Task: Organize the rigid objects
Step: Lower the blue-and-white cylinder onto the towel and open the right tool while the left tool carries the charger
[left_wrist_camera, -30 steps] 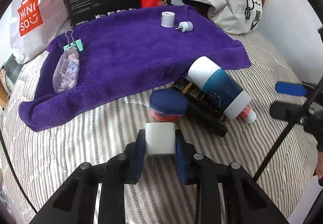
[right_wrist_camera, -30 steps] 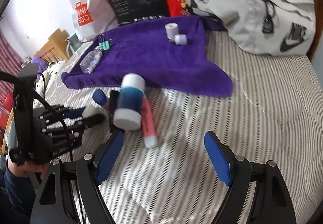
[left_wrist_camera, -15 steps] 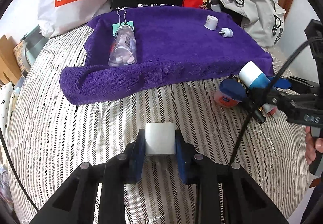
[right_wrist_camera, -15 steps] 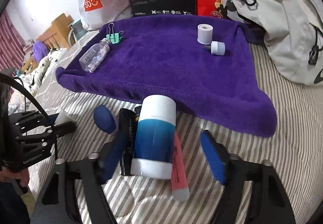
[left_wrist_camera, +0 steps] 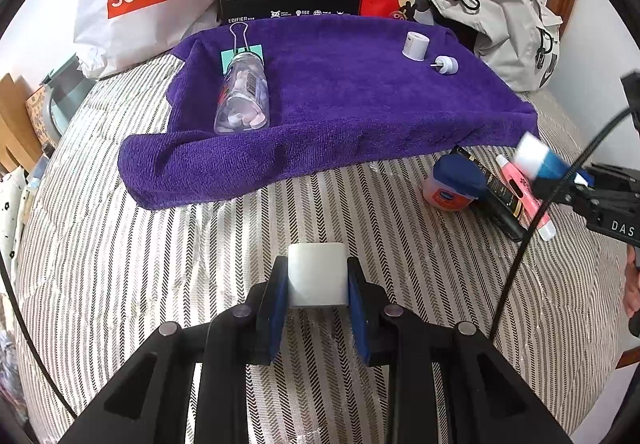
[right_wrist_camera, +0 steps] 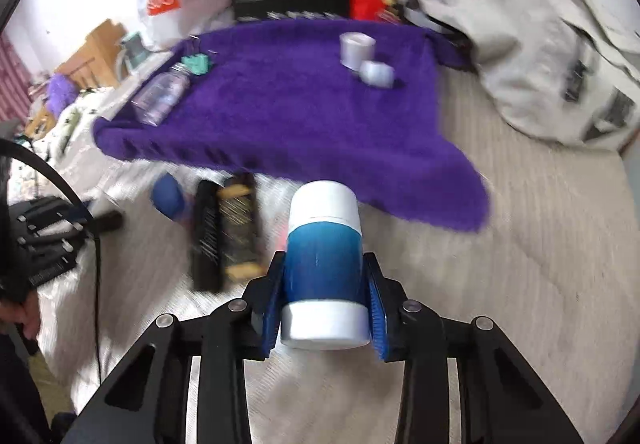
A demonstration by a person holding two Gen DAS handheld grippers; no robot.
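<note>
My right tool [right_wrist_camera: 325, 298] is clamped on the blue-and-white canister [right_wrist_camera: 325, 264]. Its long axis runs straight ahead along my fingers, one white end pointing toward the purple towel [right_wrist_camera: 280, 123], the other back at me. It sits just short of the towel's near edge, above the striped bed [left_wrist_camera: 160, 284]. My left tool [left_wrist_camera: 317, 298] grips a small white cube [left_wrist_camera: 317, 275], well short of the towel. On the towel, a clear bottle [left_wrist_camera: 243, 99] lies lengthwise, neck pointing away.
</note>
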